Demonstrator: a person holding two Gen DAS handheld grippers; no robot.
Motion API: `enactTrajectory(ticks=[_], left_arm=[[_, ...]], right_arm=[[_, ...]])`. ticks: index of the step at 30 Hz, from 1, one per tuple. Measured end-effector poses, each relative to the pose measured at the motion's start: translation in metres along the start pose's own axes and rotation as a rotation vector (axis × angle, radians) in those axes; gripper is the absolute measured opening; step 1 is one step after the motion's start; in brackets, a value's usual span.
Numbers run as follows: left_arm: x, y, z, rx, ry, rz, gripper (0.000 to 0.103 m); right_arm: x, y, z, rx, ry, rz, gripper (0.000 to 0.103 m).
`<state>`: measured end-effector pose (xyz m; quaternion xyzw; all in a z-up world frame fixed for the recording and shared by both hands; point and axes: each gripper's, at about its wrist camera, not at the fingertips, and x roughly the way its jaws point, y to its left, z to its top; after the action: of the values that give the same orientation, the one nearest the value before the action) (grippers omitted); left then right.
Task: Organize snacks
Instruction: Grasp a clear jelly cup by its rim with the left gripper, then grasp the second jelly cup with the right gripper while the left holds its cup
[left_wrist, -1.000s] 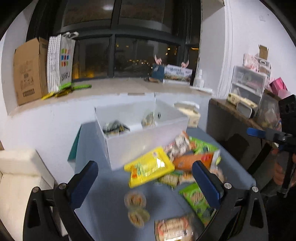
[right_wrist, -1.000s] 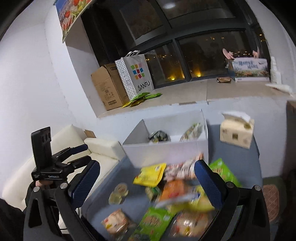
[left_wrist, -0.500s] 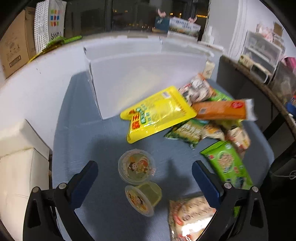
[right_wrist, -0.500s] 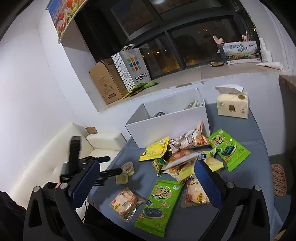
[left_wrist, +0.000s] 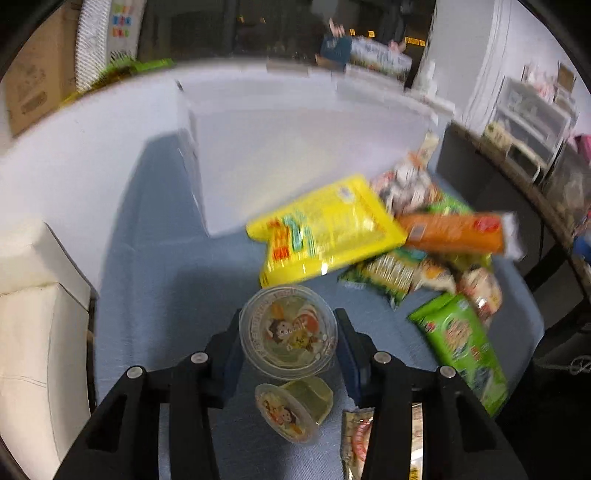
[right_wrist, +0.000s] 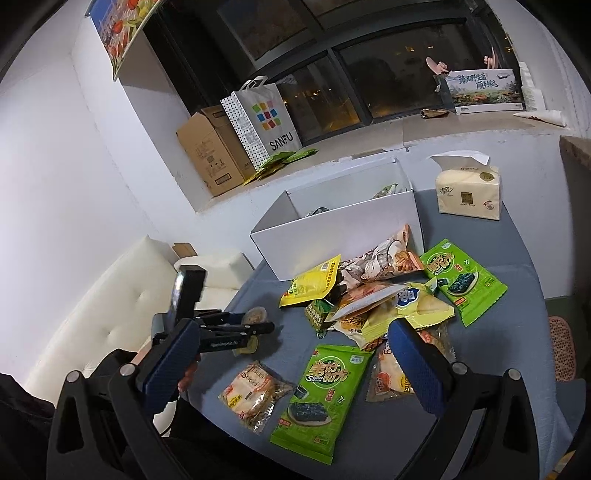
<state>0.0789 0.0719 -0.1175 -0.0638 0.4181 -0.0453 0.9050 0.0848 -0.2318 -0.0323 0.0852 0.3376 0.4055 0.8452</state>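
The left gripper (left_wrist: 288, 345) has just been closing, and its two blue pads now sit against the sides of one upright jelly cup (left_wrist: 288, 334) near the left edge of the tabletop (left_wrist: 155, 295) — the cup is pinched between them. A second jelly cup (left_wrist: 293, 410), tipped on its side, lies just behind it toward the near edge, so there are two cups in all. The right gripper (right_wrist: 295, 365) hangs above the near edge with its jaws spread wide and nothing between them. One white box (right_wrist: 340, 229) stands at the far edge; the tops of at least two packets show inside it, though what they are cannot be told. In front of the box lies a loose heap of packets: one yellow pouch (right_wrist: 312, 282) leaning toward the box wall, one pale nut bag (right_wrist: 384, 262), one orange packet (left_wrist: 450, 232) and a few more, overlapped too much to count. Two green seaweed packs are plain in the right wrist view — one (right_wrist: 461, 277) toward the right edge, one (right_wrist: 321, 398) at the near edge. One clear-wrapped pastry (right_wrist: 255, 395) lies beside the nearer green pack. One tissue pack (right_wrist: 469, 192) sits at the far right corner.
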Motion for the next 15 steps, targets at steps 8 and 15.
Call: enactTrajectory(ticks=[8, 15], left_arm=[[-0.095, 0.025, 0.003, -0.088, -0.242, 0.022, 0.049], [-0.140, 0.050, -0.020, -0.124, -0.311, 0.049, 0.049]], right_arm=[[0.039, 0.031, 0.001, -0.161, 0.108, 0.004, 0.103], [0.128, 0.081, -0.009, -0.442, 0.303, 0.040, 0.103]])
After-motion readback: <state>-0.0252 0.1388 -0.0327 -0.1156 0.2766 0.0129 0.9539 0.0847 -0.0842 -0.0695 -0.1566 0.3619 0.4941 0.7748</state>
